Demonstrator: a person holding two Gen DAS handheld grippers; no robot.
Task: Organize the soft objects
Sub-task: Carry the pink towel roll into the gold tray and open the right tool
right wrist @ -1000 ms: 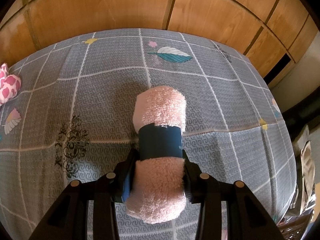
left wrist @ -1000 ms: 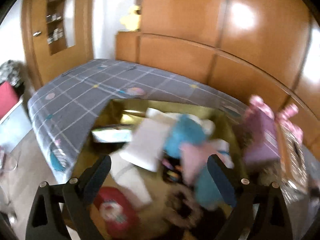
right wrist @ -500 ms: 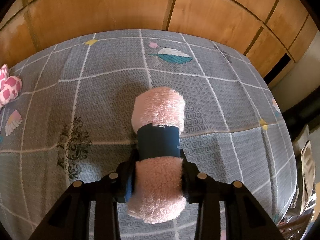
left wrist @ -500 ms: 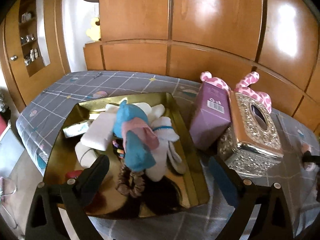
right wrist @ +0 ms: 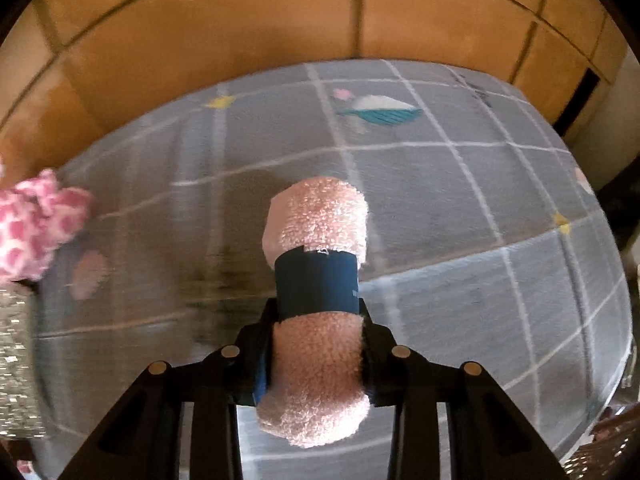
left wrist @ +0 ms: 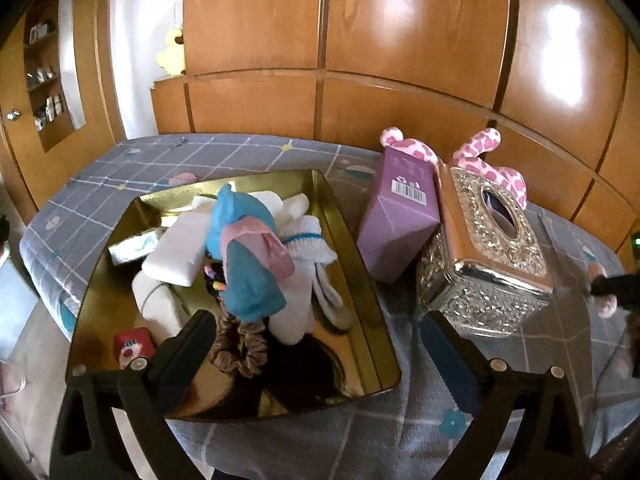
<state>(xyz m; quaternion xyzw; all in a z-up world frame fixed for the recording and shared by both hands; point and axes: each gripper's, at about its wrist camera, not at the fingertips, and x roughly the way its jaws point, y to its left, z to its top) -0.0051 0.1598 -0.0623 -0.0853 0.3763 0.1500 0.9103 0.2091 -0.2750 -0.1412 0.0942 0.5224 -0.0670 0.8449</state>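
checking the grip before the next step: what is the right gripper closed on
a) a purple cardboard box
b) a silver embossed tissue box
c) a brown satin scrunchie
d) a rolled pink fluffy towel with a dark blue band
d: the right gripper has its fingers pressed into both sides of the rolled pink fluffy towel with a dark blue band.

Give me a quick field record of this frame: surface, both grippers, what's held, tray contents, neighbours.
surface: grey patterned bedspread
right gripper: jaws just closing, pressed on pink rolled towel with dark band
left gripper: open, empty, over gold tray
tray contents: blue plush, white socks, brown scrunchie
beside tray: purple box, silver tissue box
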